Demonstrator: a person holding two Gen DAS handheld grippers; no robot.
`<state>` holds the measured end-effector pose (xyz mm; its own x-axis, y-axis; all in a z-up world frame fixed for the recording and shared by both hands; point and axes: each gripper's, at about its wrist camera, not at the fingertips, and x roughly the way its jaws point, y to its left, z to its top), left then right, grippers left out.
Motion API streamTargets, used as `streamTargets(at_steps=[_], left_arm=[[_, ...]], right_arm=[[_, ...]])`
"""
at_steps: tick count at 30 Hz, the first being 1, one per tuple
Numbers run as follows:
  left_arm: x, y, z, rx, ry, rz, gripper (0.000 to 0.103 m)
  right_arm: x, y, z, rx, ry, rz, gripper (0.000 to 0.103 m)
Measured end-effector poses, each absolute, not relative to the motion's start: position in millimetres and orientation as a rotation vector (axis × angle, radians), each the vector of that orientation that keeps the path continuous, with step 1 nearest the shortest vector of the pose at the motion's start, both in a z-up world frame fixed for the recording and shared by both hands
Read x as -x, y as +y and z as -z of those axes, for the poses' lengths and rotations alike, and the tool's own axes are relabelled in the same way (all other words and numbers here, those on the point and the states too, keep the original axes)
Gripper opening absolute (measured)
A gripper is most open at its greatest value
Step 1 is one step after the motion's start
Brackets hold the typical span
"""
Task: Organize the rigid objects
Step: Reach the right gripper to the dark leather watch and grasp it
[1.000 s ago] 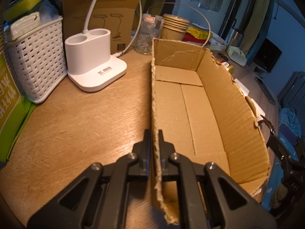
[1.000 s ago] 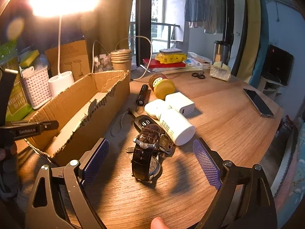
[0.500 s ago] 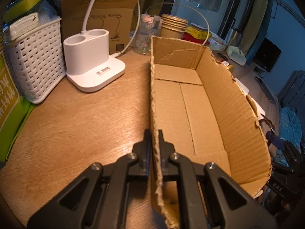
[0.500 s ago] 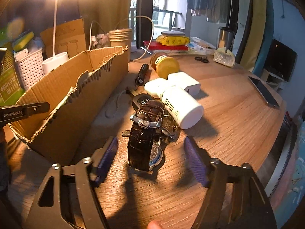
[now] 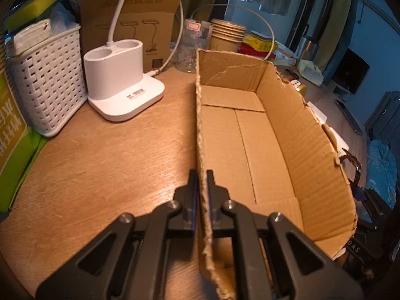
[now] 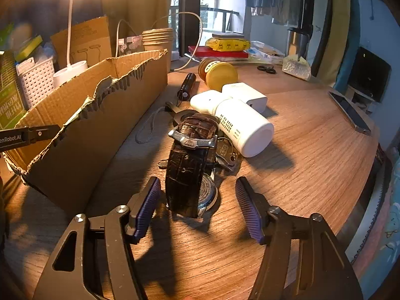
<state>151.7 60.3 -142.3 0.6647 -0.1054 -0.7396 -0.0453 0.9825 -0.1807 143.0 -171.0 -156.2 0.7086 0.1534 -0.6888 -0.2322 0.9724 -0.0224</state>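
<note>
A torn cardboard box (image 5: 250, 135) lies open on the wooden table; it also shows in the right wrist view (image 6: 82, 130). My left gripper (image 5: 202, 182) is shut on the box's near left wall. My right gripper (image 6: 197, 187) is open, its fingers on either side of a dark leather-strap watch (image 6: 190, 165) standing on the table. Behind the watch lie keys (image 6: 225, 150), a white cylinder bottle (image 6: 242, 127), a white case (image 6: 207, 100), a white charger (image 6: 245, 95), a black tube (image 6: 187, 85) and a yellow-lidded jar (image 6: 220, 75).
A white lamp base (image 5: 120, 85), a white woven basket (image 5: 45, 80) and a cardboard sheet (image 5: 130, 20) stand left of the box. Paper cups (image 6: 157, 40), books (image 6: 220, 50), scissors (image 6: 266, 68) and a phone (image 6: 350, 115) lie further back and right.
My right gripper has moved forward and lower toward the watch, and its fingers have narrowed around it. The left gripper stays shut on the box wall.
</note>
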Motion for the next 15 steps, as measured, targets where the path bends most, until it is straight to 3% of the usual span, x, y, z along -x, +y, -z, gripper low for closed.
streamTargets(at_steps=[3, 6, 15], left_arm=[[-151.7, 60.2, 142.3, 0.191, 0.845, 0.034, 0.007], [-151.7, 60.1, 142.3, 0.190, 0.844, 0.035, 0.007], [-151.3, 58.5, 141.9, 0.182, 0.844, 0.036, 0.007]], right_arm=[[-142.5, -172.5, 156.7, 0.100, 0.751, -0.224, 0.055], [-142.4, -171.0, 156.3, 0.099, 0.744, -0.237, 0.046], [-140.9, -171.3, 155.9, 0.103, 0.733, -0.247, 0.045]])
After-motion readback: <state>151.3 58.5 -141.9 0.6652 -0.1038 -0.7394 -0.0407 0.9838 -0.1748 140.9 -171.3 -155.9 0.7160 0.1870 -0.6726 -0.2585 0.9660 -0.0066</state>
